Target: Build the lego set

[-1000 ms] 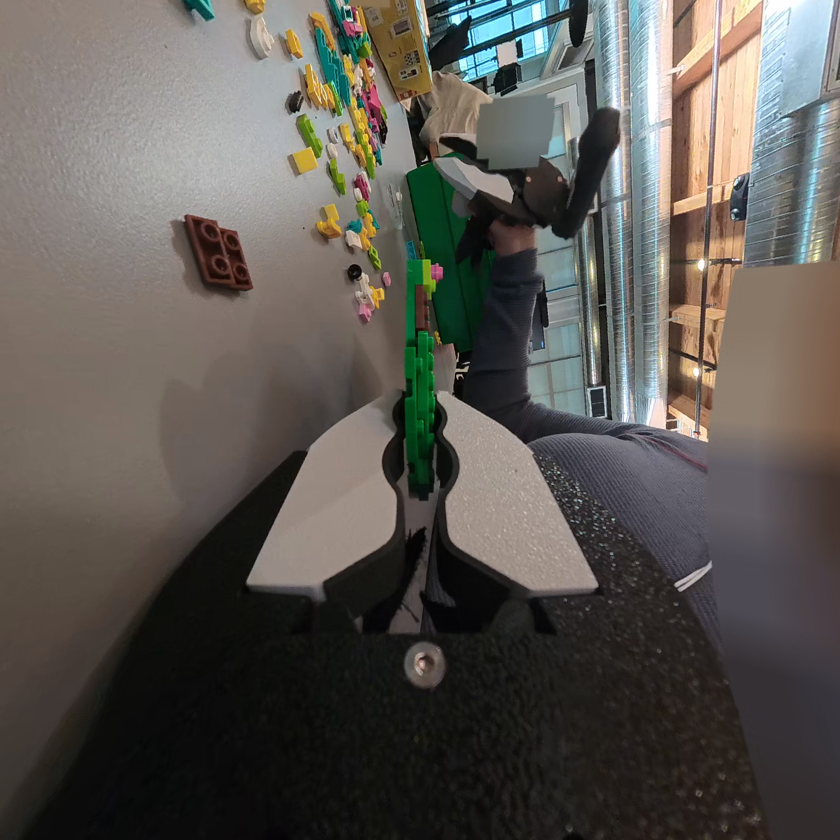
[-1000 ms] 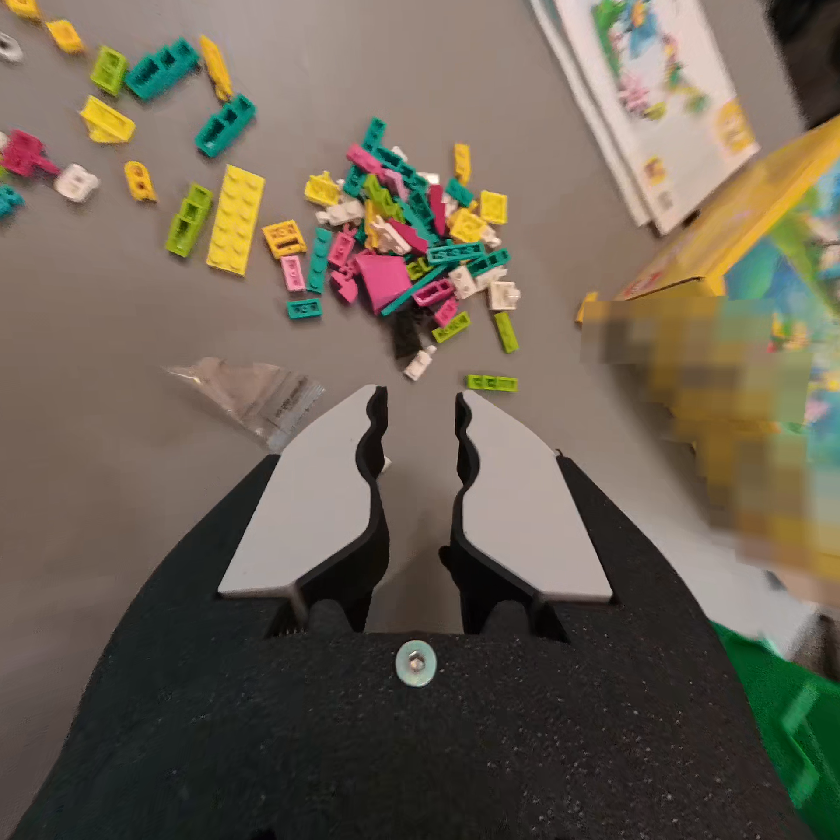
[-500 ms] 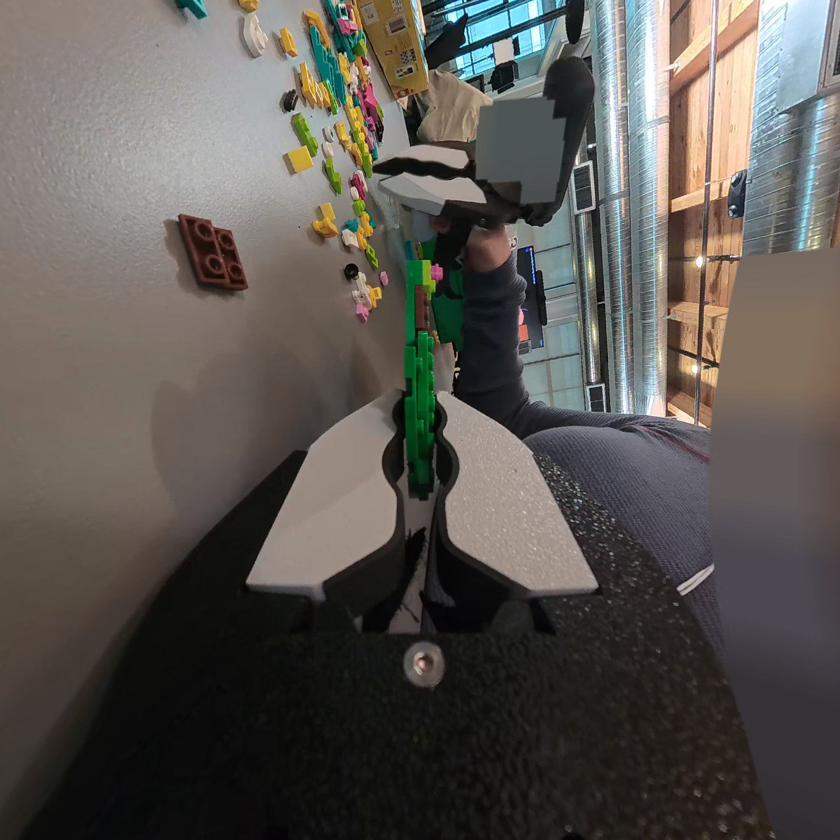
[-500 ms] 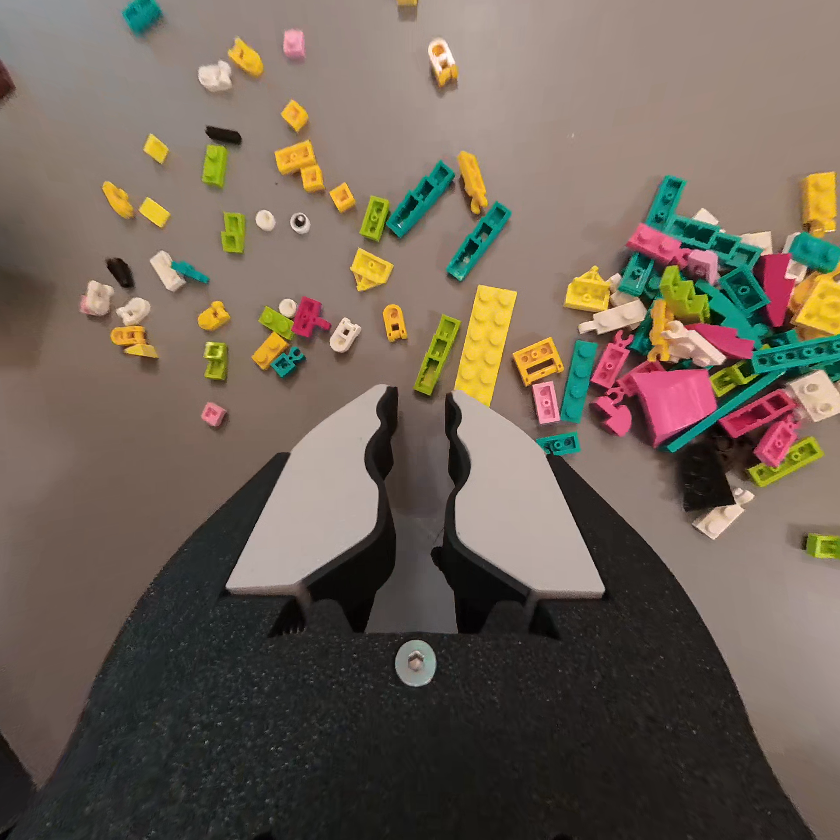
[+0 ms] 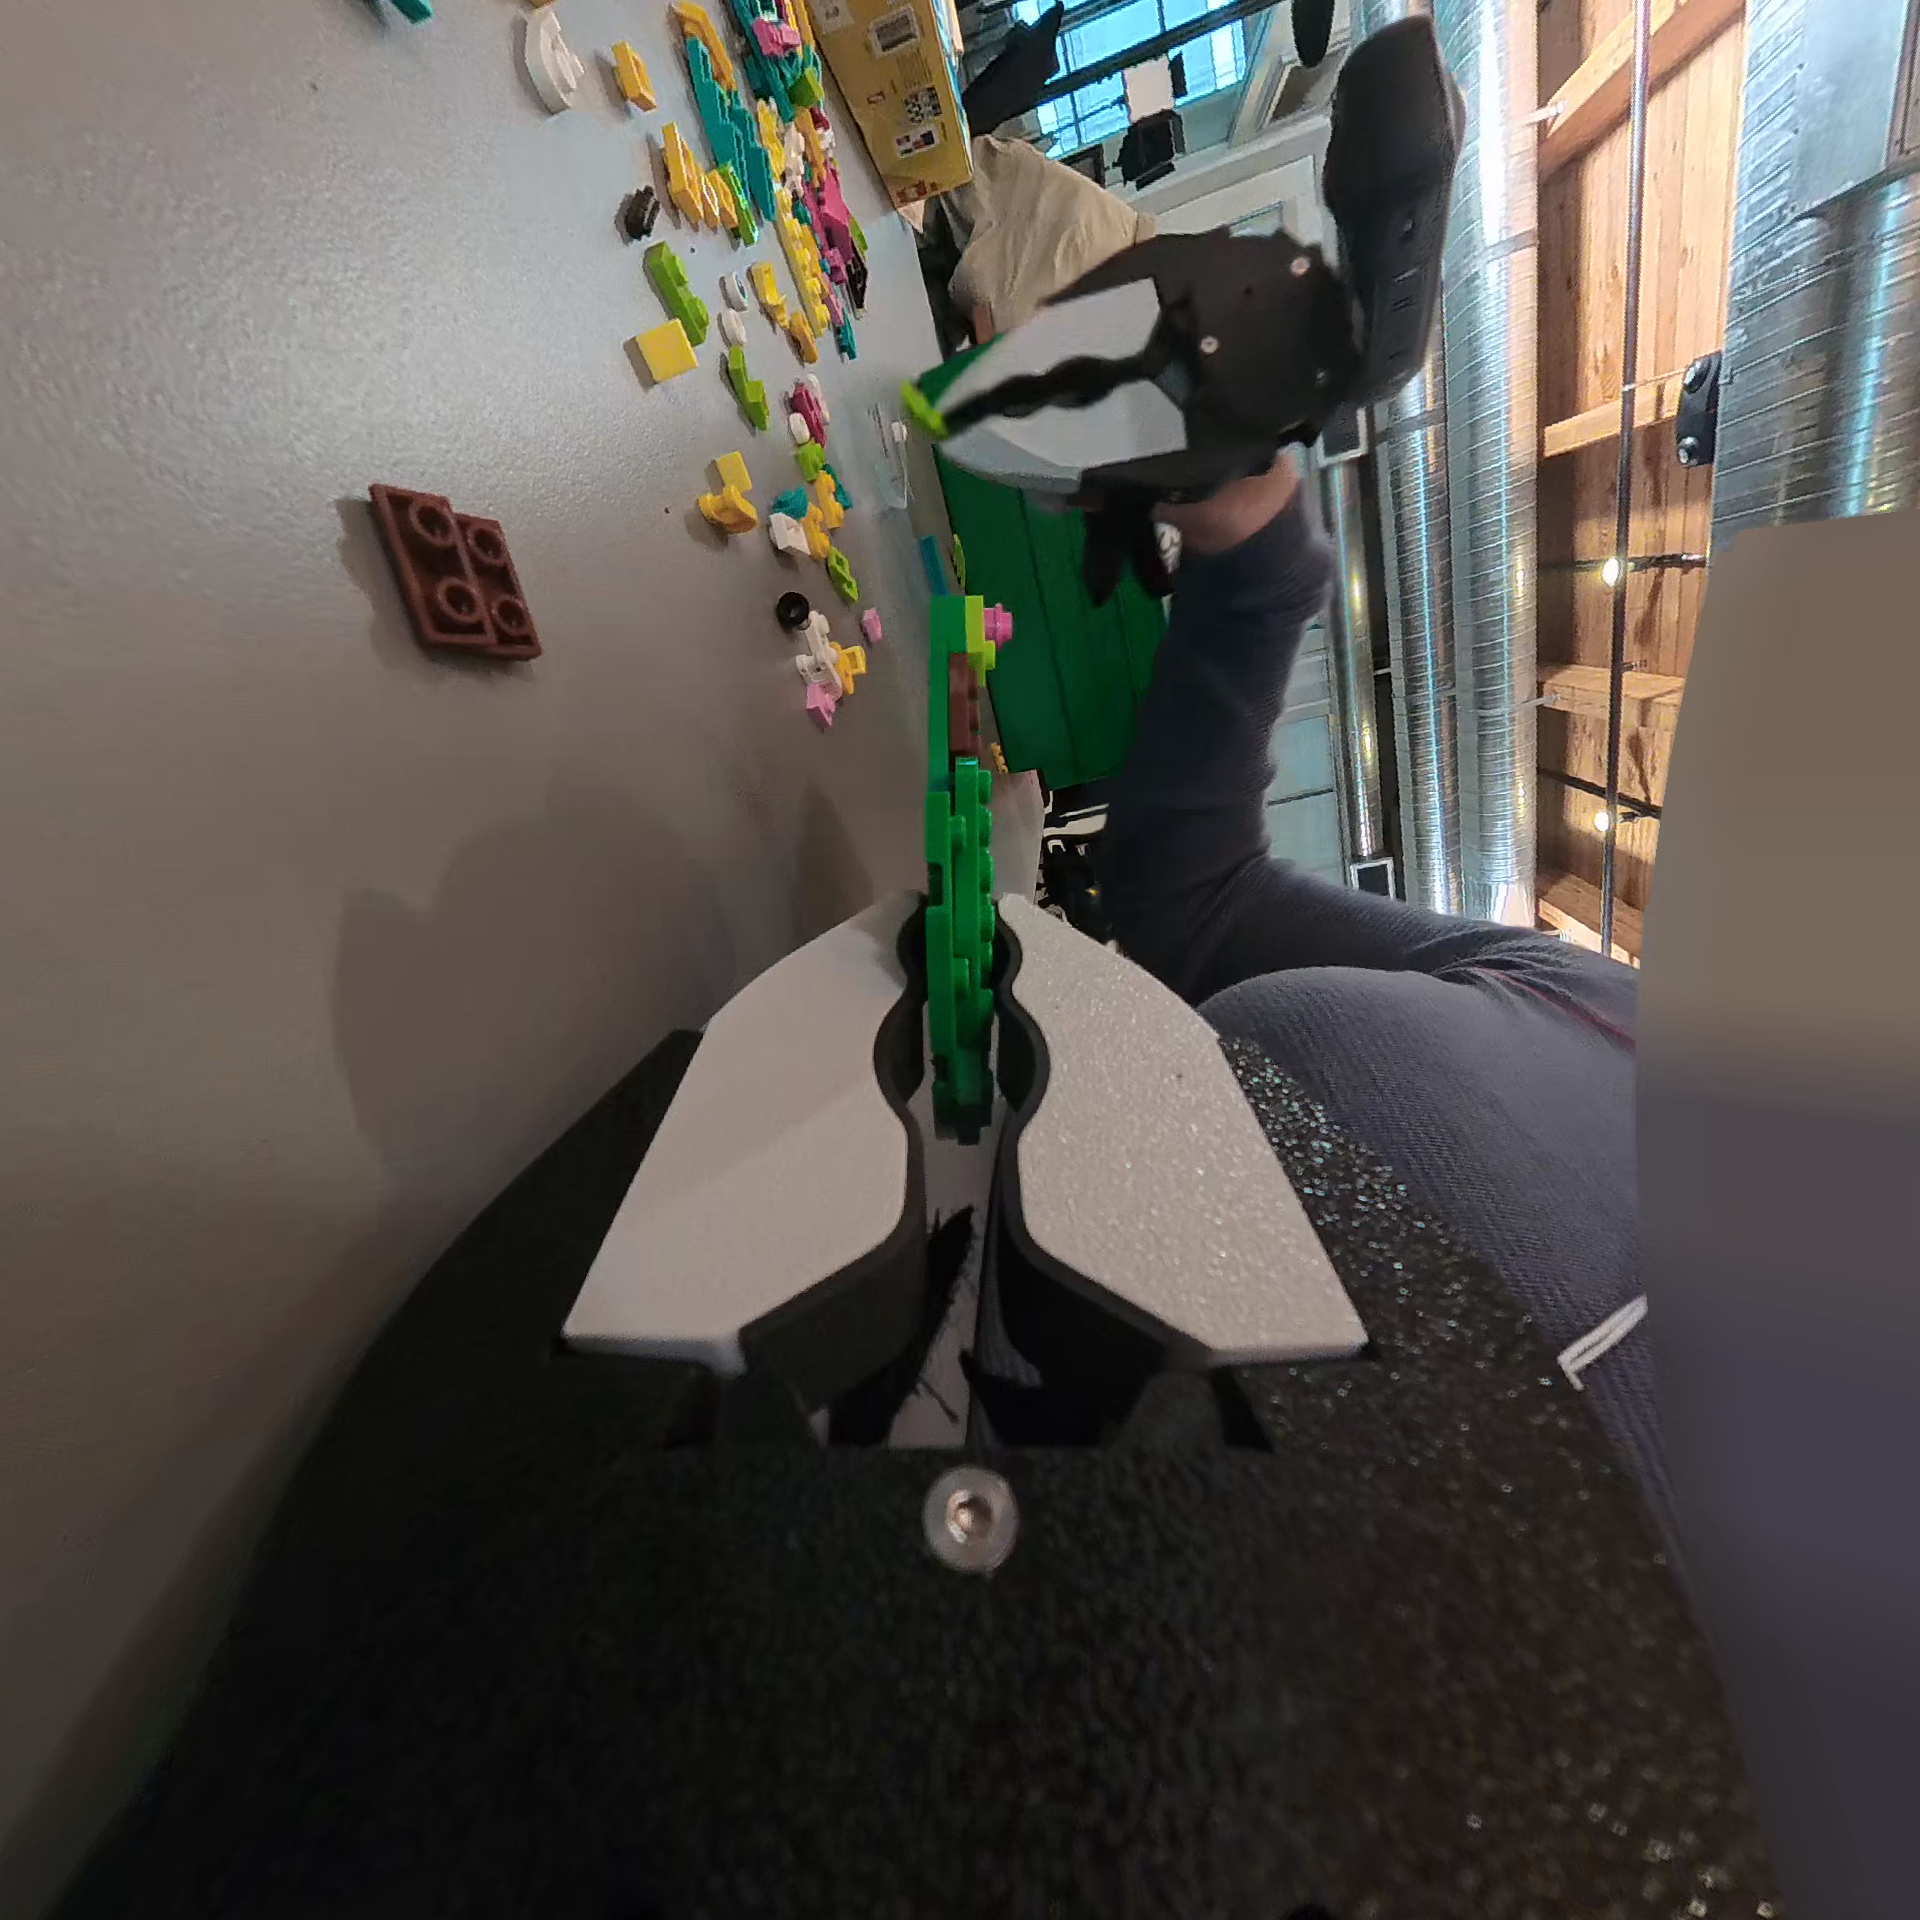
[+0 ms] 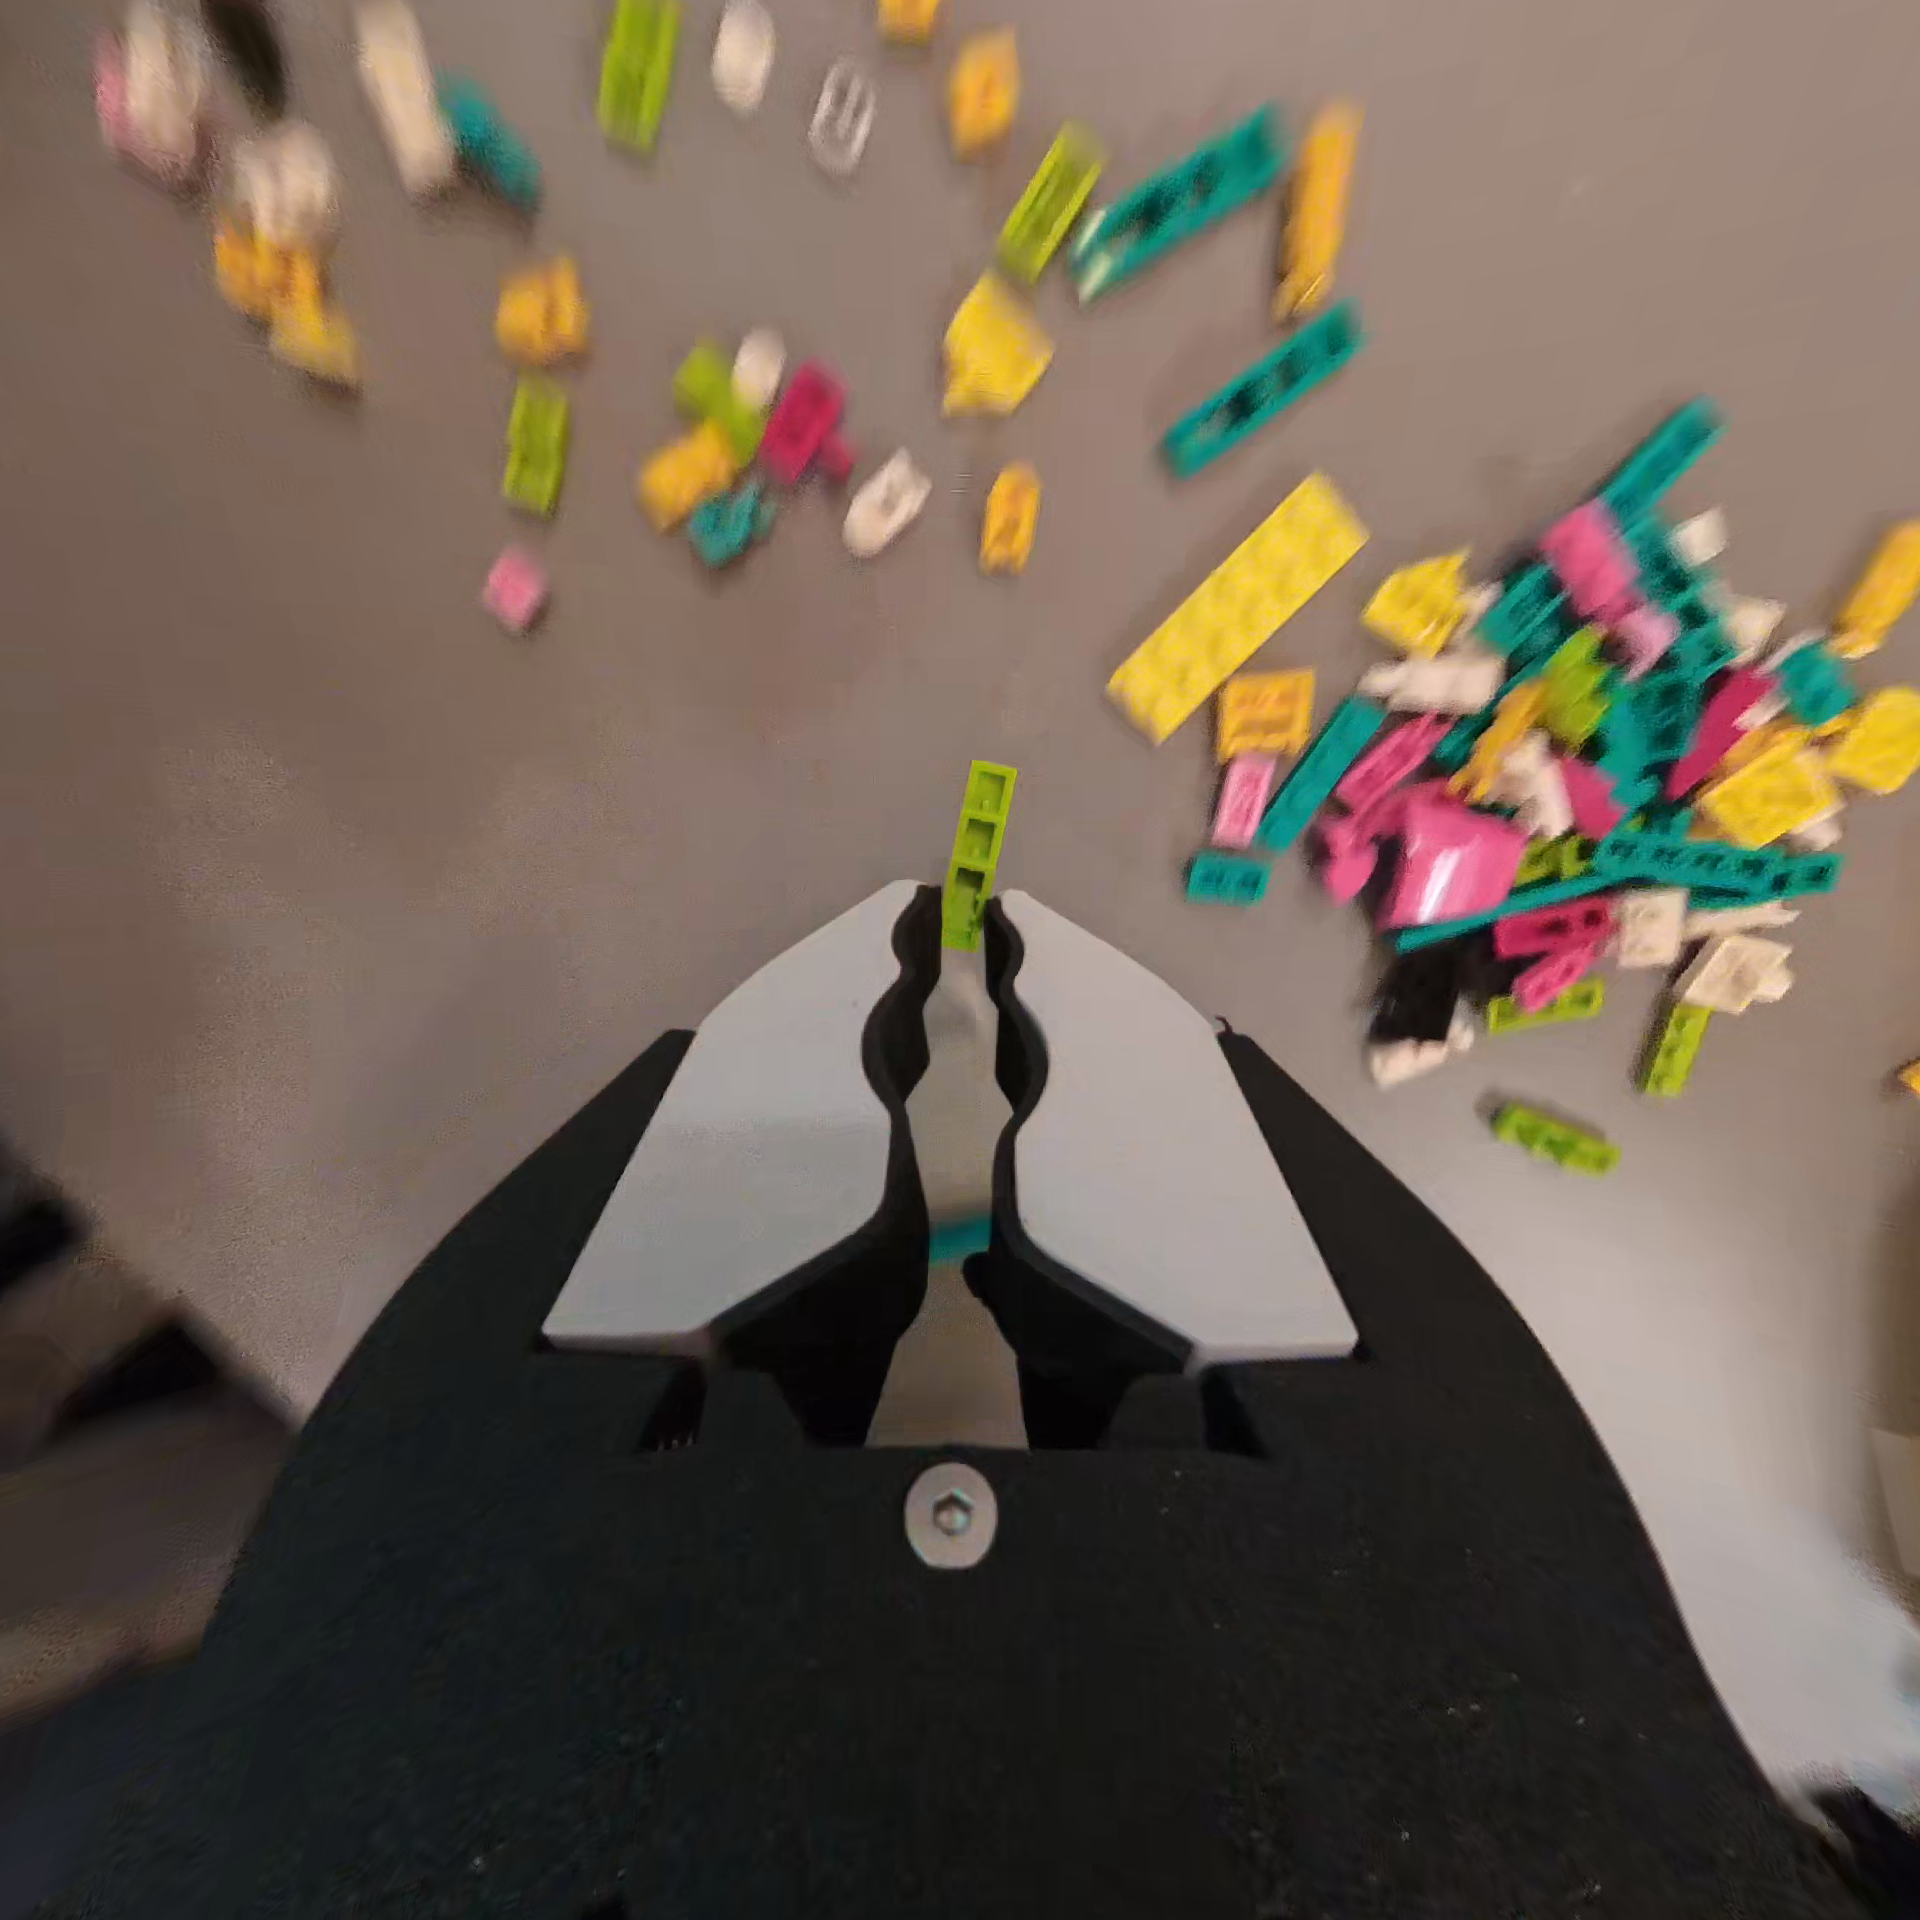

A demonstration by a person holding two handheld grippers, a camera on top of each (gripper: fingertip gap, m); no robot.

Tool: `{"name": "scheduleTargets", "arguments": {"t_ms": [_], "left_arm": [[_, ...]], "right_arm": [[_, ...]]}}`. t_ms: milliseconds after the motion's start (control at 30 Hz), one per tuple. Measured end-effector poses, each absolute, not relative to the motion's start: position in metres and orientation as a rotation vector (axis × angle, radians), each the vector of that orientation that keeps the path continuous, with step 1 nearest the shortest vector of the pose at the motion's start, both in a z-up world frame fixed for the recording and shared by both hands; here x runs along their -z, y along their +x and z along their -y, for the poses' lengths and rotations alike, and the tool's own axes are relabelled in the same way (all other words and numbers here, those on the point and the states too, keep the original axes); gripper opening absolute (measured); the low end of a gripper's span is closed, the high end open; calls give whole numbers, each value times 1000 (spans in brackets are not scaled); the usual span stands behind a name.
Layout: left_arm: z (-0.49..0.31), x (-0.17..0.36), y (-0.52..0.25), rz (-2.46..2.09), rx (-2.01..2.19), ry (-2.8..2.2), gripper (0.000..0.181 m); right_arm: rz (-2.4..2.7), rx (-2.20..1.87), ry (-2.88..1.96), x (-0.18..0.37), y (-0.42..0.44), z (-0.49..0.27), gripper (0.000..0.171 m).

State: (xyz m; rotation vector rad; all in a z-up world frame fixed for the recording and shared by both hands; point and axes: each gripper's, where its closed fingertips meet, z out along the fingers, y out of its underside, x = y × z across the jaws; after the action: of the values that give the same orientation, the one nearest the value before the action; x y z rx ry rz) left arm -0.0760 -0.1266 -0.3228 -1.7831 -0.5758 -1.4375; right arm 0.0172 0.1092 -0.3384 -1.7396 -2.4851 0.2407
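- Progress: the left gripper [image 5: 961, 997] clamps a partly built assembly of bright green plates [image 5: 961, 883], edge-on, carrying a brown section and a small pink piece at its far end.
- Most of the set remains unbuilt: loose yellow, teal, pink and white bricks [image 6: 1558, 748] lie scattered on the grey table [image 6: 416, 831]; a brown square plate [image 5: 454, 574] lies apart.
- The right gripper [image 6: 961, 909] pinches a narrow lime-green plate [image 6: 977, 852] at its fingertips, above the table.
- Change: half a second earlier its fingers were narrowly parted and empty; they now hold the plate, lifted clear.
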Motion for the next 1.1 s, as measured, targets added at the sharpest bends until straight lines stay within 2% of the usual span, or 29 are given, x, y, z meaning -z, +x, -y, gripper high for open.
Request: {"name": "scheduleTargets", "arguments": {"t_ms": [267, 433, 567, 700, 833, 1100], "left_arm": [[127, 322, -72, 545, 1443, -1799, 8], [128, 322, -71, 535, 1439, -1804, 8], [128, 322, -70, 526, 1446, -1809, 8], [129, 322, -69, 521, 1449, -1810, 8], [129, 322, -68, 513, 1455, -1813, 8], [129, 321, -68, 510, 1469, -1804, 8]], "right_arm": [[3046, 902, -1944, 324, 118, -111, 7], [3135, 1160, -1880, 337, 127, -104, 7], [3155, 1142, -1879, 342, 120, -99, 8], [3159, 902, -1847, 352, 99, -90, 9], [3124, 720, -1826, 356, 86, -87, 21], [2870, -36, -1765, 346, 84, -82, 28]]}}
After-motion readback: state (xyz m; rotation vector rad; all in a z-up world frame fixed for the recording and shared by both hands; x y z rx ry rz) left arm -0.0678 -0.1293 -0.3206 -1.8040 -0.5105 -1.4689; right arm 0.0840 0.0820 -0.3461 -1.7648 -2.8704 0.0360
